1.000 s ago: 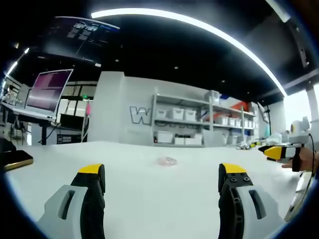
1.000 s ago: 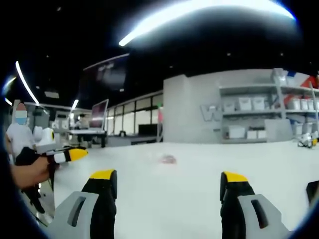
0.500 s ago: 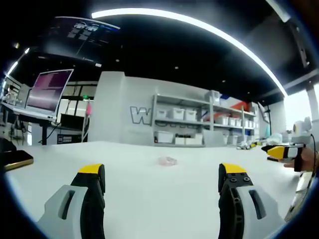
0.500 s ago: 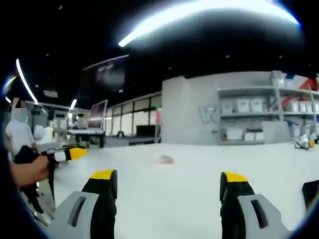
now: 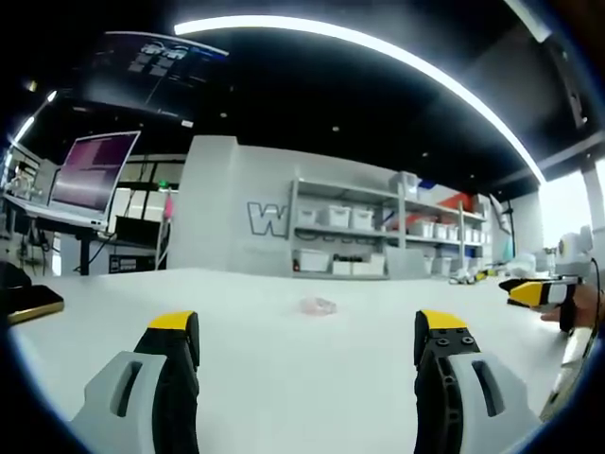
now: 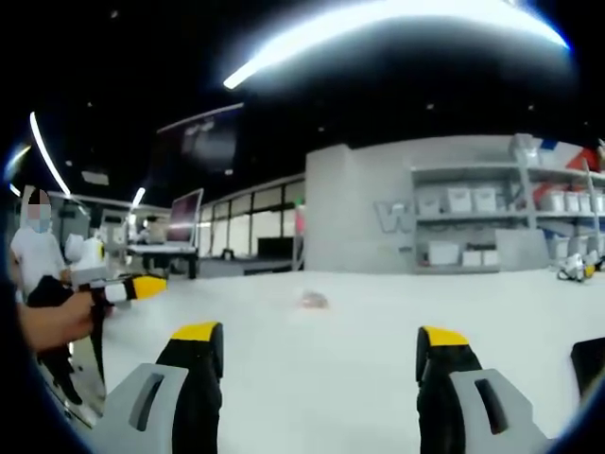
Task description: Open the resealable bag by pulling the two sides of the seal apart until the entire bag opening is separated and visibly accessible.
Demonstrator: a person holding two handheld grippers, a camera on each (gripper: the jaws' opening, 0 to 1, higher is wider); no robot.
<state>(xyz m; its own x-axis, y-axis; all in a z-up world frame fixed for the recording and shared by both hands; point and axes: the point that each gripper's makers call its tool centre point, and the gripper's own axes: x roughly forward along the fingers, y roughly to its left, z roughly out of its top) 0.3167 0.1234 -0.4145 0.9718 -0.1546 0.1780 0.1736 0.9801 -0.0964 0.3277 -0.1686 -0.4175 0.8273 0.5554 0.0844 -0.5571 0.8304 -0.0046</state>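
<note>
White and smooth, the table (image 5: pixel 284 378) spreads out ahead of both grippers, bare for a long stretch beyond the jaw tips, with its far edge meeting a grey wall that carries large lettering (image 5: pixel 266 219). Beside that lettering stands a shelf unit (image 5: pixel 378 236) holding rows of pale storage bins.

The left gripper (image 5: pixel 306 339) has its jaws spread wide, grey bodies with black fingers capped in yellow, nothing between them. Well ahead of the gap and a little toward the right jaw lies the resealable bag (image 5: pixel 318 305), a small crumpled clear-plastic shape with a faint pink tint (too small to tell whether its seal is parted). Past the left jaw, at the table's near edge, sits a dark flat object with a brownish top (image 5: pixel 28 303), and beyond it a monitor (image 5: pixel 92 170) with a pinkish screen stands on another desk. Off past the right jaw, a hand (image 5: pixel 579 307) holds the right gripper (image 5: pixel 529 291) out over the table edge, its yellow tip pointing inward.

In the right gripper view, the right gripper (image 6: pixel 320 336) also has wide jaws with nothing held. The resealable bag (image 6: pixel 313 300) lies far ahead, roughly in line with the gap and nearer the left jaw's side, with open tabletop all round it. Beyond the left jaw a hand (image 6: pixel 57 322) carries the left gripper (image 6: pixel 128 288), yellow-tipped, near the table's side edge. A long curved light strip (image 6: pixel 378 19) crosses the dark ceiling.
</note>
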